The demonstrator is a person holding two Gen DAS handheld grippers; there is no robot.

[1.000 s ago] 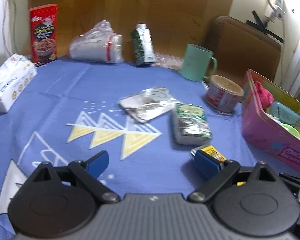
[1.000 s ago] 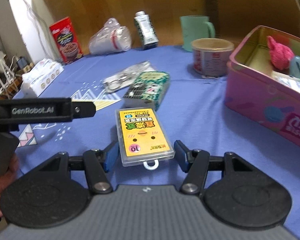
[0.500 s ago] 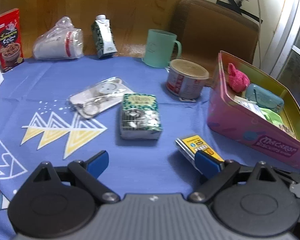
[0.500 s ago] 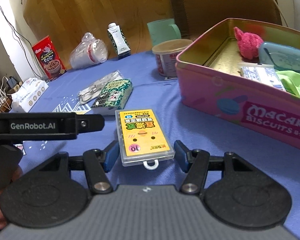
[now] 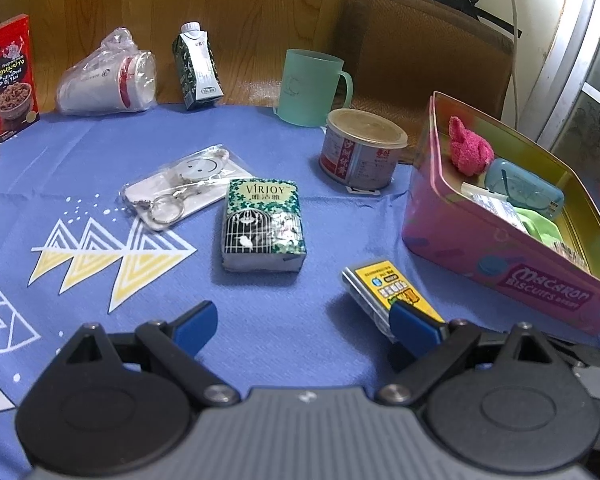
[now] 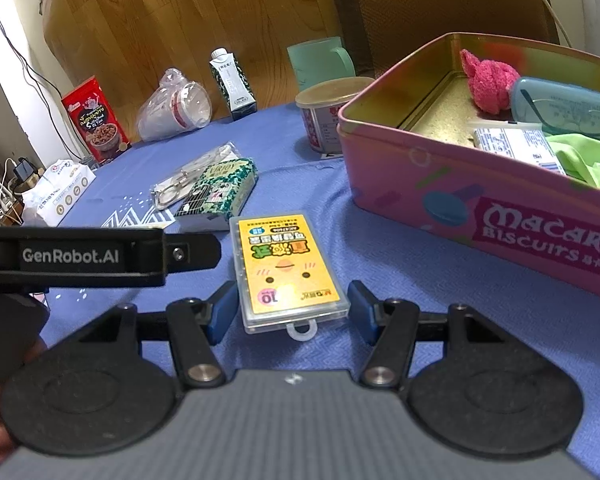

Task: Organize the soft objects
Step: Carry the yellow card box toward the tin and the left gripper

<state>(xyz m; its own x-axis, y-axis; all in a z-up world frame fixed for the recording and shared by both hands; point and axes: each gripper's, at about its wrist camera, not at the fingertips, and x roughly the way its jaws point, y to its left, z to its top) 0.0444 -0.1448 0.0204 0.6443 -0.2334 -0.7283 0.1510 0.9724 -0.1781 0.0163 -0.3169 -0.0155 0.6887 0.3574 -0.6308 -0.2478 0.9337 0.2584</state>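
Between right gripper (image 6: 292, 310) fingers: yellow card case (image 6: 286, 268).

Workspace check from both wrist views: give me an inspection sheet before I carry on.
Surface: blue patterned tablecloth.
Job's things: green soft tissue pack on the cloth; pink fluffy cloth inside pink biscuit tin.
Clutter: yellow clear-cased card box, bagged keyring, mint plastic mug, lidded can, red cereal box.
Grippers: left tongs open, empty; right tongs open, straddling the card box.
Cables: white cord on the wall.
Surroundings: brown chair.
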